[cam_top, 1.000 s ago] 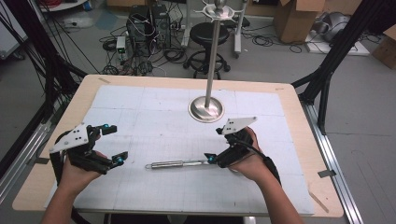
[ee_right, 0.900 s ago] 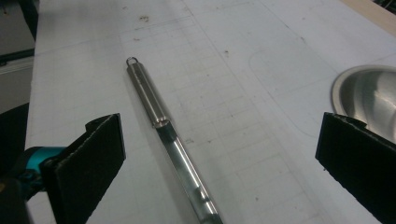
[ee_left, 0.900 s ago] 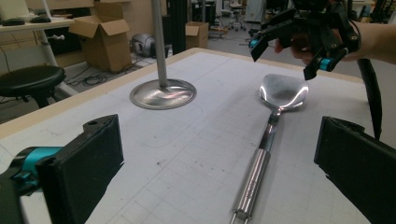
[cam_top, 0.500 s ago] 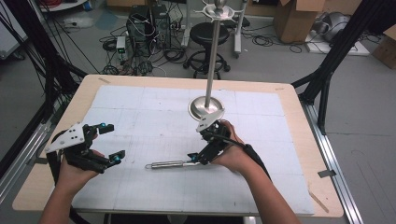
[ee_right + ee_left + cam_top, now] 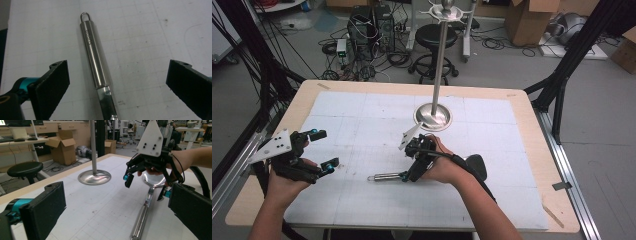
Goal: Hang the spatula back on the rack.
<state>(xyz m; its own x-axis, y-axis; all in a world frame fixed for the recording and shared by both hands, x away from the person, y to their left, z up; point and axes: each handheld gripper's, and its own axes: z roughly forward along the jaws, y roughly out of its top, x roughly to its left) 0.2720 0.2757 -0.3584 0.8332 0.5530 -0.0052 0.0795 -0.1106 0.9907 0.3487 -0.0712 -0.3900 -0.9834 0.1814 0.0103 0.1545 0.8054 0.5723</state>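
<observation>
Right gripper [image 5: 411, 161]: jaws spread wide, pinching nothing. Seen in right gripper view straddling the steel ladle [image 5: 96, 66], one black pad either side of the handle, both well apart from it. Tilted down over the ladle where the tubular handle meets the flat shank. Ladle untouched.

Ladle lying flat on the bench [image 5: 522, 107], near the middle of its front half. Brushed tubular handle with a wire hanging loop at the far end [image 5: 85, 16]; stamped lettering along the tube, too small to read. In high view the handle [image 5: 384, 176] points toward the person's left; bowl end hidden under the right hand [image 5: 442, 167]. In left gripper view the bowl [image 5: 153, 178] shows polished, just below the right hand; probably a ladle rather than a large spoon, bowl only partly seen.

Left gripper [image 5: 319, 150]: jaws spread wide, holding nothing. Held above the bench at its left front, well apart from the ladle, pointed across toward the right gripper [image 5: 147, 181]. Grey three-cornered plate on top, left hand [image 5: 287, 175] behind it.

Bench top covered by a white gridded mat [image 5: 362, 105], scuffed and speckled. Steel stand [image 5: 432, 116] upright behind the right gripper, round base near it, pole rising to a hooked crown.

Floor beyond the bench: black stool [image 5: 432, 36], computer tower, tangled cables, cardboard boxes.
</observation>
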